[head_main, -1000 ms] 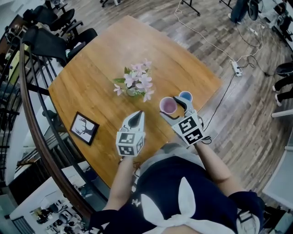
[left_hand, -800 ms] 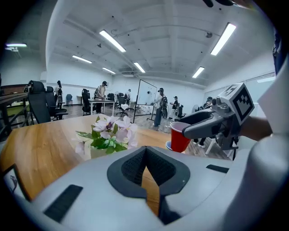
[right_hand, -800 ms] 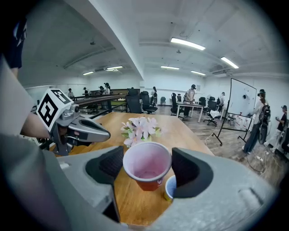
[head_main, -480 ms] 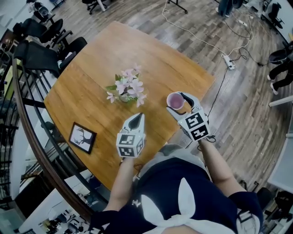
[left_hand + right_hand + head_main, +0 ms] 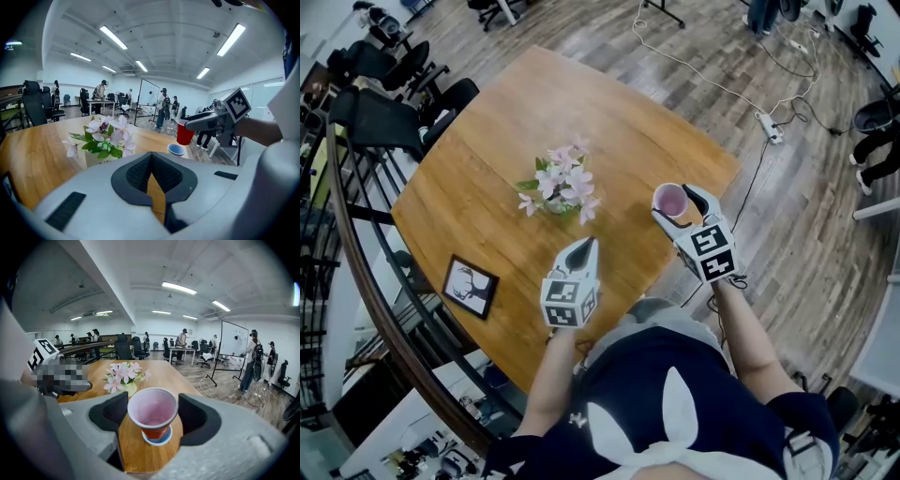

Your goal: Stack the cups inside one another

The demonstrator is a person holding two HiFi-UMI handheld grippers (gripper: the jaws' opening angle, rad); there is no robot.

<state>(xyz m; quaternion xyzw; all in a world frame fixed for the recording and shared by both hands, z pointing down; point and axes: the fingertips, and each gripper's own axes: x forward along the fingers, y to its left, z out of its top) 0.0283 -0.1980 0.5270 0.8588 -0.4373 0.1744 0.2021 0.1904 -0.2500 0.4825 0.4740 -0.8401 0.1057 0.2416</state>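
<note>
The blue cup (image 5: 159,443) is mostly covered, and the small things are hard to read.
In the right gripper view only a ring of the blue cup's rim shows under the red cup (image 5: 152,413); from the head view it is hidden entirely beneath that cup and the right gripper (image 5: 677,204). The vase is nearly lost under the flowers (image 5: 558,183). The print in the picture frame (image 5: 470,286) is too small to make out. The table (image 5: 506,122) has its near edge covered by the person's body (image 5: 647,394).

Left hand-held gripper (image 5: 584,243), right hand-held gripper (image 5: 677,202) grey, marker cubes (image 5: 569,302); navy top (image 5: 642,375), white bow (image 5: 677,439).
</note>
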